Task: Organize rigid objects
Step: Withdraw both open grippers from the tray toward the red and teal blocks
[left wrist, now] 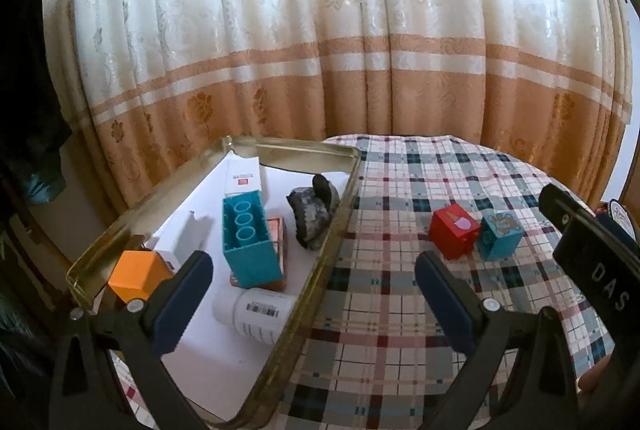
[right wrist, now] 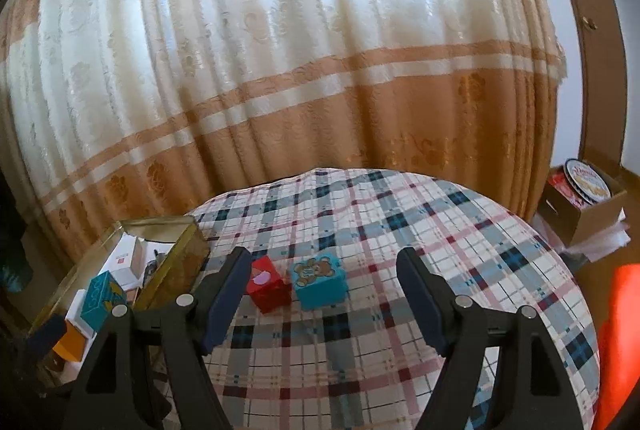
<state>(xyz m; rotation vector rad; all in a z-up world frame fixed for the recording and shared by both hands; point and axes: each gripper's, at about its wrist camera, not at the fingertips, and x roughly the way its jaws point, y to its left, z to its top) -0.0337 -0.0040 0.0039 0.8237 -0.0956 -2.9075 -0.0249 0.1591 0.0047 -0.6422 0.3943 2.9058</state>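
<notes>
A red cube [left wrist: 454, 232] and a teal cube with a bear picture [left wrist: 500, 236] sit side by side on the plaid tablecloth. They also show in the right wrist view, red cube [right wrist: 269, 289] and teal cube [right wrist: 319, 282]. A gold metal tin [left wrist: 332, 242] at the left holds a teal block with round holes [left wrist: 250, 242], an orange cube [left wrist: 136, 276], a grey stone [left wrist: 314, 213], a white bottle [left wrist: 260, 312] and small boxes. My left gripper [left wrist: 314, 282] is open over the tin's right rim. My right gripper [right wrist: 322, 284] is open, just short of the two cubes.
The round table with plaid cloth [right wrist: 400, 230] ends at a cream and orange curtain [left wrist: 320, 49]. A cardboard box with a round tin [right wrist: 588, 201] stands on the floor at the right. The right gripper's body [left wrist: 592, 262] shows in the left view.
</notes>
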